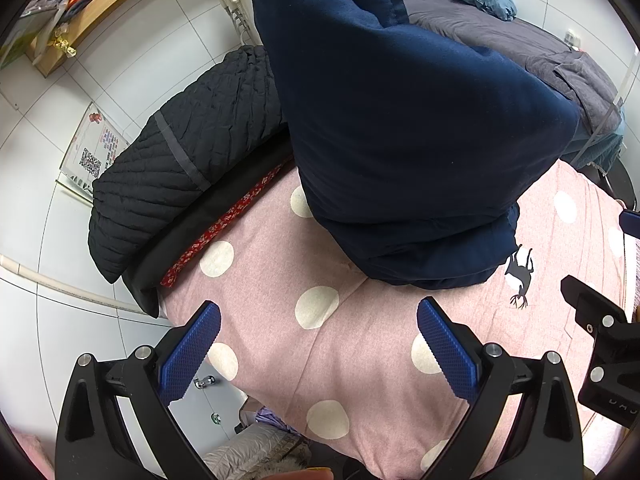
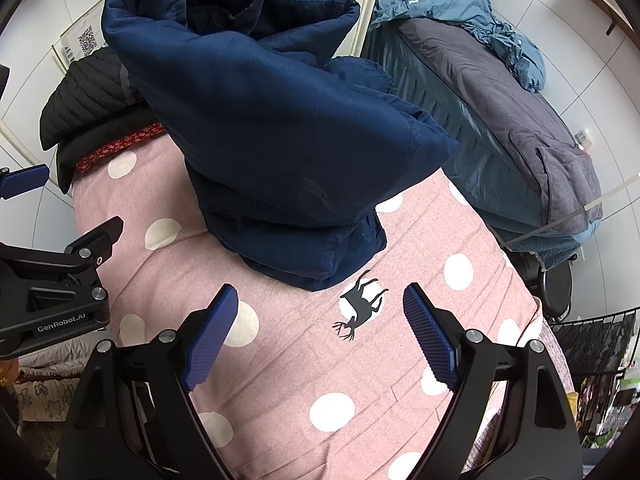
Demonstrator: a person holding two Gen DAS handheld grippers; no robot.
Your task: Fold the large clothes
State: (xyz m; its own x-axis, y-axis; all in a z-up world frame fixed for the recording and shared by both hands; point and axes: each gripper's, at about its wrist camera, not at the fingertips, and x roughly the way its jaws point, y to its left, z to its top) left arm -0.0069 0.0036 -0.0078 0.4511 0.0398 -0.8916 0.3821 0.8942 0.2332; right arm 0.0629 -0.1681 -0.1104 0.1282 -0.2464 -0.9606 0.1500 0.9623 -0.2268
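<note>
I find the navy padded coat (image 1: 400, 128) bundled in thick folds, its upper layers bulging above a flatter base, lying on the pink dotted bed (image 1: 320, 344) at its far end. My left tongs (image 1: 319, 354) and right tongs (image 2: 320, 338) gape wide, empty, near the coat.

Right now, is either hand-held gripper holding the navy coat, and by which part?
Nothing is held. The left hand-held gripper and right hand-held gripper are both open above the pink bedspread, short of the folded navy coat.

Navy padded coat (image 2: 280, 128) on a pink bedcover (image 2: 288, 360) with cream dots, black quilted jacket (image 1: 168, 168) beside.
</note>
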